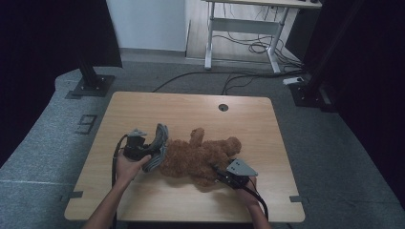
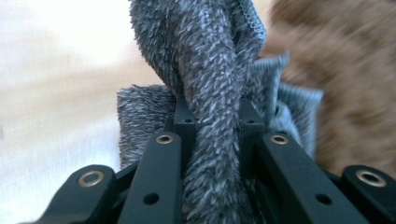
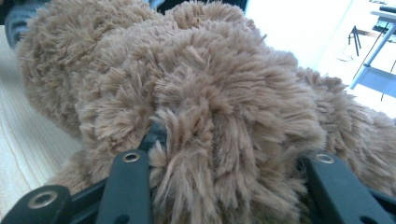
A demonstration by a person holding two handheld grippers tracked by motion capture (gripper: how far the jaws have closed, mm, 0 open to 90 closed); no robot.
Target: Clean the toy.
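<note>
Pinching grey cloth [image 1: 157, 145], left gripper [image 1: 149, 151] beside teddy bear [image 1: 200, 157], right gripper [image 1: 220, 174] clamping its fur

Bare table [image 1: 191, 107] behind & sides; teddy [image 1: 200, 157] + grey cloth [image 1: 158, 143] blocking centre

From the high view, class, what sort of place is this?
Probably a lab or recording workspace: a bare wooden table on grey carpet, a white-legged desk with loose cables behind, and black curtains at the sides.
</note>
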